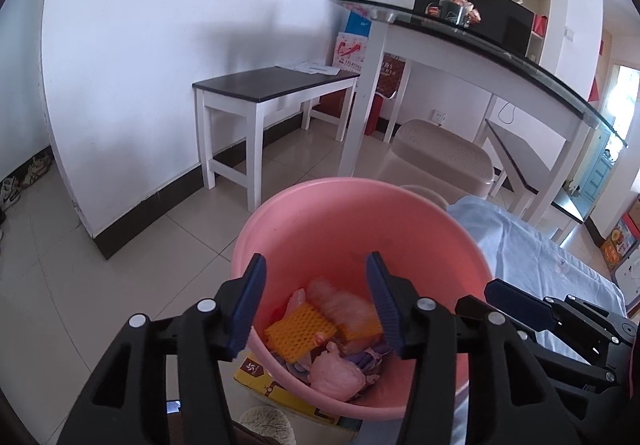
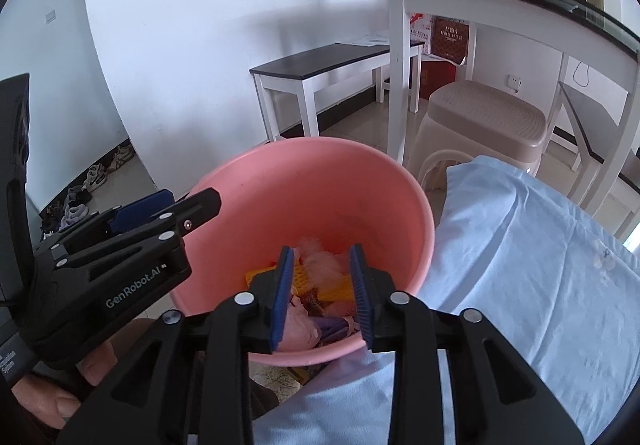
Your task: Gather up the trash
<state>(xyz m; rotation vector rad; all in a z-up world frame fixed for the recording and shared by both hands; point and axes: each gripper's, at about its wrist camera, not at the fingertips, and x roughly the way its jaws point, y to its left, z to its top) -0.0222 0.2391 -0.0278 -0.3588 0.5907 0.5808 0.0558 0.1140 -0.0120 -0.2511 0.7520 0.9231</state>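
Note:
A pink plastic bucket stands right below both grippers. In it lie an orange foam net, crumpled pink wrapping and a purple wrapper. My left gripper hangs over the bucket's mouth with its blue pads wide apart, open. My right gripper is over the near rim, open with a narrower gap. A blurred pink piece shows inside the bucket beyond the pads, and no pad presses on it. Each gripper also appears at the edge of the other's view.
A light blue cloth covers the surface right of the bucket. Beyond it stand a beige plastic stool, a white bench with a dark top and a glass-topped table. A yellow box lies under the bucket. Shoes line the wall.

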